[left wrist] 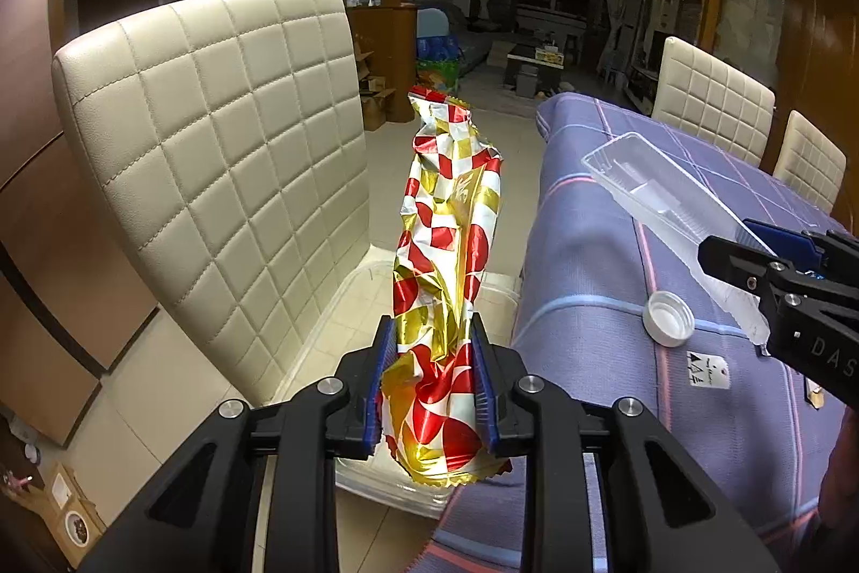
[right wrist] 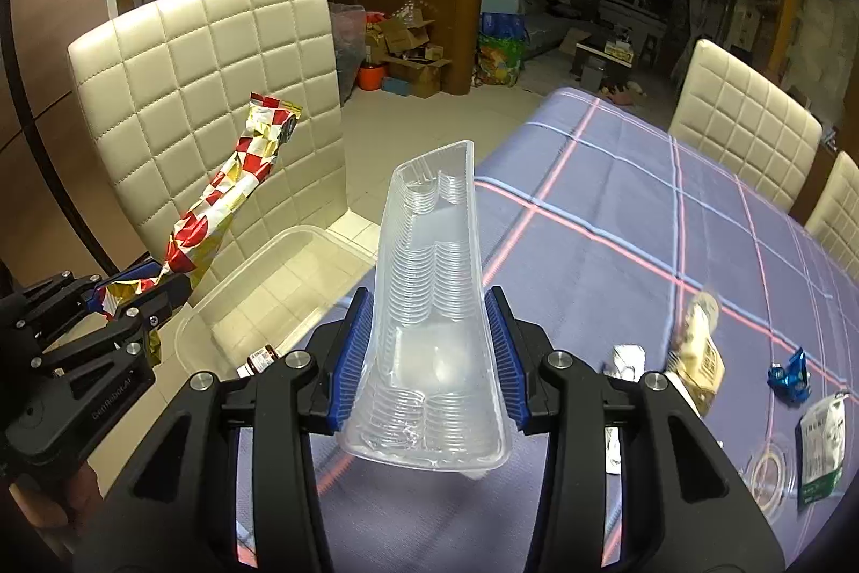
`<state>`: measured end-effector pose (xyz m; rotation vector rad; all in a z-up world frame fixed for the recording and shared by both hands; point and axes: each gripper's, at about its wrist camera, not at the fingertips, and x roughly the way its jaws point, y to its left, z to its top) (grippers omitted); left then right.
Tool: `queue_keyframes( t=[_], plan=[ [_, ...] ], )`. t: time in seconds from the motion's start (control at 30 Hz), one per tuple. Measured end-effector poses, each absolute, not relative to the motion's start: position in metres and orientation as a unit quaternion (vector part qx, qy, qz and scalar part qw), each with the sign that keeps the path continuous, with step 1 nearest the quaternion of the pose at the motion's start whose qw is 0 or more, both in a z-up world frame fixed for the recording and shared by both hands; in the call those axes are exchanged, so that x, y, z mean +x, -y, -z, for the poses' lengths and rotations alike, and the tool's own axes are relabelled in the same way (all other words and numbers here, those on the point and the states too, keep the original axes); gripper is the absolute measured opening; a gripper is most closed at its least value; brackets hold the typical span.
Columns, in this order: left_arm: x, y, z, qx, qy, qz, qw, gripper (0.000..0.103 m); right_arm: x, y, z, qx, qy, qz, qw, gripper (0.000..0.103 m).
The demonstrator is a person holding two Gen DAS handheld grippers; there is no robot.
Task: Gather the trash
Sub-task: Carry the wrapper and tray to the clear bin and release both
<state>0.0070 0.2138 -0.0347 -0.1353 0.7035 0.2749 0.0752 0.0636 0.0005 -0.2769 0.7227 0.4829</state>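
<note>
Left gripper (left wrist: 434,390) is clamped on the foil wrapper (left wrist: 448,251), which sits right above the clear bin (right wrist: 279,272), so it's nearer. Right gripper (right wrist: 429,358) pinches the plastic tray (right wrist: 429,304) over the table edge; bin's to its left.

The clear bin (right wrist: 279,272) stands open-topped on the floor in the gap between the chair (right wrist: 204,89) at ten o'clock and the table (right wrist: 617,208) at two o'clock. The chair back walls off the left. At three o'clock, scraps (right wrist: 698,358) dot the table; its far stretch lies bare.
</note>
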Motion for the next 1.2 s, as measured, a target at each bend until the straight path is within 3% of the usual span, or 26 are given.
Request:
queue_keyframes(
  t=[0.07, 0.17, 0.3, 1.2],
  plan=[
    [0.008, -0.216, 0.035, -0.064, -0.340, -0.140, 0.928, 0.037, 0.076, -0.067, -0.002, -0.136, -0.346, -0.235, 0.898, 0.044],
    [0.010, -0.220, 0.035, -0.064, -0.332, -0.149, 0.929, 0.065, 0.076, -0.073, -0.004, -0.137, -0.342, -0.237, 0.899, 0.044],
    [0.012, -0.223, 0.036, -0.065, -0.329, -0.151, 0.930, 0.078, 0.075, -0.076, -0.004, -0.138, -0.340, -0.238, 0.899, 0.044],
    [-0.016, -0.249, 0.048, -0.092, -0.345, -0.185, 0.915, 0.079, 0.070, -0.122, 0.006, -0.169, -0.348, -0.270, 0.882, 0.049]
  ],
)
